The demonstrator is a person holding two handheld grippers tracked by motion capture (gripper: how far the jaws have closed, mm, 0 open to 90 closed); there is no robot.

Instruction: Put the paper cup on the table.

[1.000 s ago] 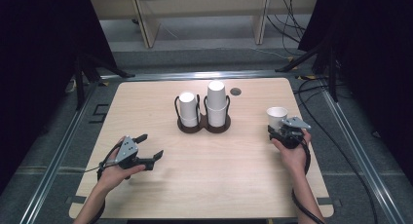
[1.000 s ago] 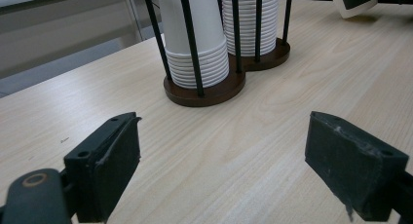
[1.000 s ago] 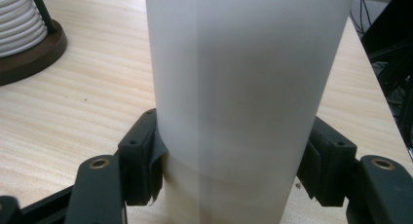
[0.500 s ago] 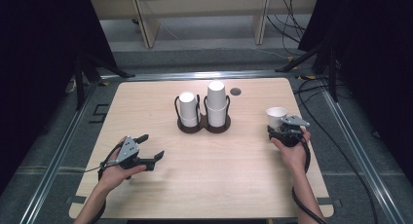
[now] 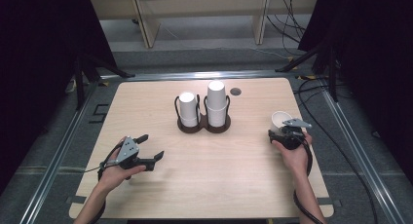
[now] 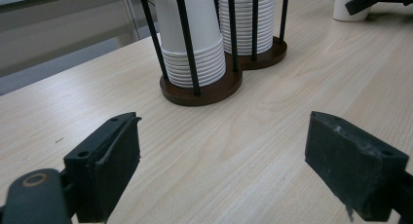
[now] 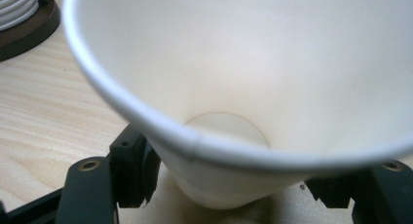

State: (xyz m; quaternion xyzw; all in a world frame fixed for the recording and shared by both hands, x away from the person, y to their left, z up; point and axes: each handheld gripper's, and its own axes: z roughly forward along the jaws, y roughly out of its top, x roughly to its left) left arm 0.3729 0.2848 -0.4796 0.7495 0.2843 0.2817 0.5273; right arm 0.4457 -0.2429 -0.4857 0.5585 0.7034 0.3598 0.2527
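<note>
Jaws on my right gripper [image 5: 281,132] have just been opening around the white paper cup [image 5: 280,122], which stands upright near the right edge of the tabletop [image 5: 234,175]. In the right gripper view the cup [image 7: 253,78] sits between the two black jaws, its open mouth toward the camera and its flat bottom visible inside; the left pad looks just off the cup wall, and I cannot tell whether the right pad touches it, because the rim hides that side. I see no print or logo on the cup.

My left gripper [image 5: 147,149] rests near the front left corner, jaws released and spread wide with bare wood between them, as the left gripper view confirms [image 6: 219,151].

At the middle of the tabletop, toward the far edge, stands a dark wooden double cup holder [image 5: 203,126] with black wire uprights, carrying two stacks of inverted white paper cups [image 5: 216,103]. None of these bears readable writing. A small dark round grommet [image 5: 235,91] sits near the far edge.
</note>
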